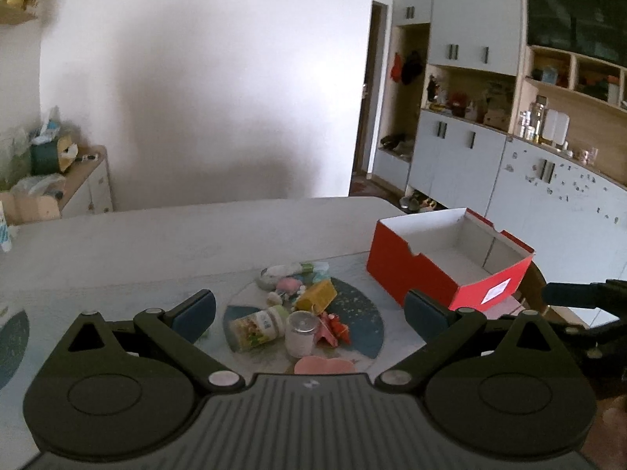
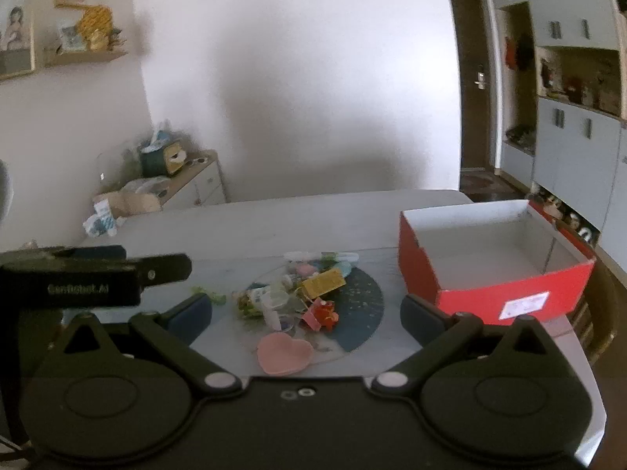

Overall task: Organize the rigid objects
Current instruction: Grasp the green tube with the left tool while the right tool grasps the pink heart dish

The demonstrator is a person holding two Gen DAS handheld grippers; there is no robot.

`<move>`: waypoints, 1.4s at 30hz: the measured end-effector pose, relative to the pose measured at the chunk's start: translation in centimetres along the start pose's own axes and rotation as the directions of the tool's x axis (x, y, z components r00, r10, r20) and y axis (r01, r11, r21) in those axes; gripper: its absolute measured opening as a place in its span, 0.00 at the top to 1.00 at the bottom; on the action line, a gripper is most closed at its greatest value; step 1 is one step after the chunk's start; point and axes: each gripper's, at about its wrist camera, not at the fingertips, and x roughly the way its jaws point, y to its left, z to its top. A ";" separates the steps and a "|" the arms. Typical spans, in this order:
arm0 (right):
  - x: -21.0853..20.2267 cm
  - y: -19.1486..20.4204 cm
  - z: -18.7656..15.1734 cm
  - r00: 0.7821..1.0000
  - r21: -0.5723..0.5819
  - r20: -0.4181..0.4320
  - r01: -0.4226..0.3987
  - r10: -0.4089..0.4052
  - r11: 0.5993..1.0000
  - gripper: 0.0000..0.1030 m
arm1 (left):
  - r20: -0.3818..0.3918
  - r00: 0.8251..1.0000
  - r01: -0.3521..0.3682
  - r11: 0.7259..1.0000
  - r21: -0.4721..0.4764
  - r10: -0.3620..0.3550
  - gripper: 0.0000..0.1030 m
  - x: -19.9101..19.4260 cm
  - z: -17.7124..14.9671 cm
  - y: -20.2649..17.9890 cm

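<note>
Left wrist view showed the left gripper point(image 1: 309, 311) with its two fingers spread wide and nothing between the pads, hovering over a pale table point(image 1: 156, 231). One pile of small rigid objects point(image 1: 298, 313) lay at the lower centre of the frame on a round dark-and-light mat point(image 1: 364, 309). Countable in the pile were one labelled jar point(image 1: 258, 327) lying on its side, one white bottle with a silver cap point(image 1: 301, 333) standing upright, one yellow block point(image 1: 316, 295), one red toy point(image 1: 337, 327) and one pink heart-shaped dish point(image 1: 325, 365) at the near edge. The remaining small pieces were too blurred to count. One red cardboard box point(image 1: 407, 270), open-topped with a white interior, stood at the right of the frame, apart from the pile.

Right wrist view showed the right gripper point(image 2: 305, 315) likewise fully spread and holding nothing. The pile point(image 2: 298, 293) sat between and beyond its fingers at centre frame, the heart-shaped dish point(image 2: 285, 354) nearest the camera. The red box point(image 2: 490, 293) stood at the right, with one white label point(image 2: 525, 307) on its near wall. The left gripper's black body point(image 2: 78, 278) entered from the left edge.
</note>
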 end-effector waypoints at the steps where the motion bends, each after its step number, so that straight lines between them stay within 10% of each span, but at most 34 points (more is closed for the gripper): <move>1: 0.3 0.1 0.0 1.000 -0.010 -0.005 -0.007 0.007 1.000 0.00 | 0.000 1.000 -0.001 1.000 -0.011 0.001 0.00 0.2 0.0 0.3; 27: 13.5 2.3 -3.5 0.963 -0.126 -0.259 -0.107 0.072 0.986 0.02 | -0.160 0.959 -0.238 0.971 -0.016 0.232 0.00 14.8 -3.7 11.2; 42: 17.7 2.9 -5.6 0.921 -0.132 -0.385 -0.109 0.050 0.985 0.05 | -0.250 0.941 -0.221 0.974 0.051 0.227 0.00 22.0 -6.4 15.5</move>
